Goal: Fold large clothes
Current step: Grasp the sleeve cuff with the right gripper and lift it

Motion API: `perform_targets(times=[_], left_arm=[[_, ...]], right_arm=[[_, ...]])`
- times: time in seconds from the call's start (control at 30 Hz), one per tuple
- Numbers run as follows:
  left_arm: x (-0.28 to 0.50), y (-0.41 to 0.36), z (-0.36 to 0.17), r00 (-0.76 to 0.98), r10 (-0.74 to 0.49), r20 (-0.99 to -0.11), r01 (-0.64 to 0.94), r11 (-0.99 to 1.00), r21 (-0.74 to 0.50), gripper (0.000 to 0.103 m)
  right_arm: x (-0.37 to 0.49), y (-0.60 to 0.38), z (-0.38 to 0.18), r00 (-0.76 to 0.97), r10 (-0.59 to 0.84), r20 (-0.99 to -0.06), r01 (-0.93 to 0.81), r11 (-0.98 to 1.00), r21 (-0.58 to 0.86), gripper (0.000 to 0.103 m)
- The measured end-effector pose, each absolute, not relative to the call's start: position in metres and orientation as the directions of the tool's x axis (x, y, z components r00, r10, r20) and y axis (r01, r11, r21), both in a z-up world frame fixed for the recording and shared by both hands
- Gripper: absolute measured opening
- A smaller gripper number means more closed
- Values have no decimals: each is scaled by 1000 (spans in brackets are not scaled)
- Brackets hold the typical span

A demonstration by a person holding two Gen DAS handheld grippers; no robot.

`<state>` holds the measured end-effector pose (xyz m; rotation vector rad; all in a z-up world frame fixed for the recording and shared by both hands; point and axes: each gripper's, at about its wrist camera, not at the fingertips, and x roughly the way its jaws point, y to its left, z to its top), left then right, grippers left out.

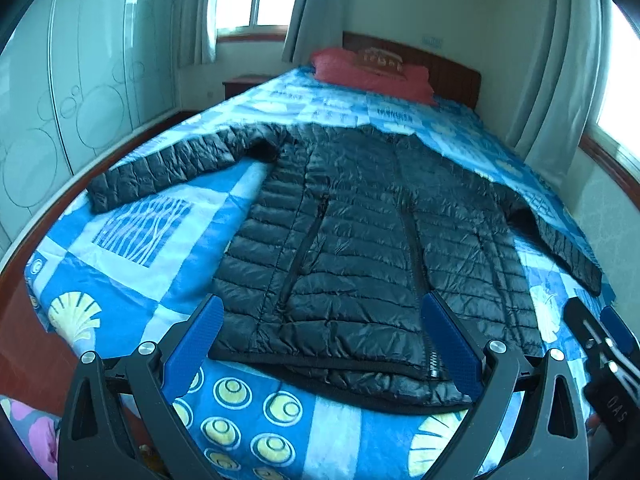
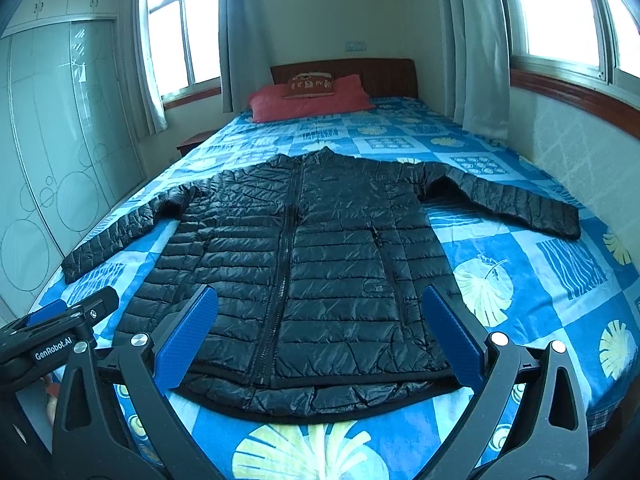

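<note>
Both tools (image 1: 322, 340) (image 2: 322, 334) gape wide above jacket (image 2: 312, 264).

Bed with blue patterned bedspread (image 2: 520, 248) (shell, leaf and ring prints in squares), red pillow (image 2: 308, 102) at the head with a small brown cushion (image 2: 310, 85) on top of it. Dark wood headboard (image 2: 384, 76) against the far wall. White wardrobe (image 2: 44, 152) with circle outlines along the left side, small wooden nightstand (image 2: 194, 142) between it and the bed. Windows (image 2: 184, 36) left of the headboard and on the right wall, grey curtains (image 2: 236, 40) hanging beside them
</note>
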<state>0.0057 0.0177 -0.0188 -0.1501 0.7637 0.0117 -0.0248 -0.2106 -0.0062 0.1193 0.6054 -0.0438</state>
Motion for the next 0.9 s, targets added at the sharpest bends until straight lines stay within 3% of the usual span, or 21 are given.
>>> perform_targets(times=[0.2, 0.3, 0.6, 0.9], left_arm=[[54, 58, -49, 675, 6, -738, -161, 977, -139, 98], [78, 83, -64, 660, 71, -748, -238, 964, -119, 98], [147, 184, -119, 553, 246, -796, -511, 855, -90, 98], [169, 212, -153, 483, 328, -812, -600, 799, -35, 98]], right_arm=[[22, -276, -34, 786, -9, -619, 169, 965, 201, 100], [49, -335, -53, 755, -31, -655, 286, 914, 287, 78], [82, -524, -103, 770, -116, -628, 539, 645, 542, 62], [93, -645, -153, 760, -233, -607, 642, 416, 644, 61]])
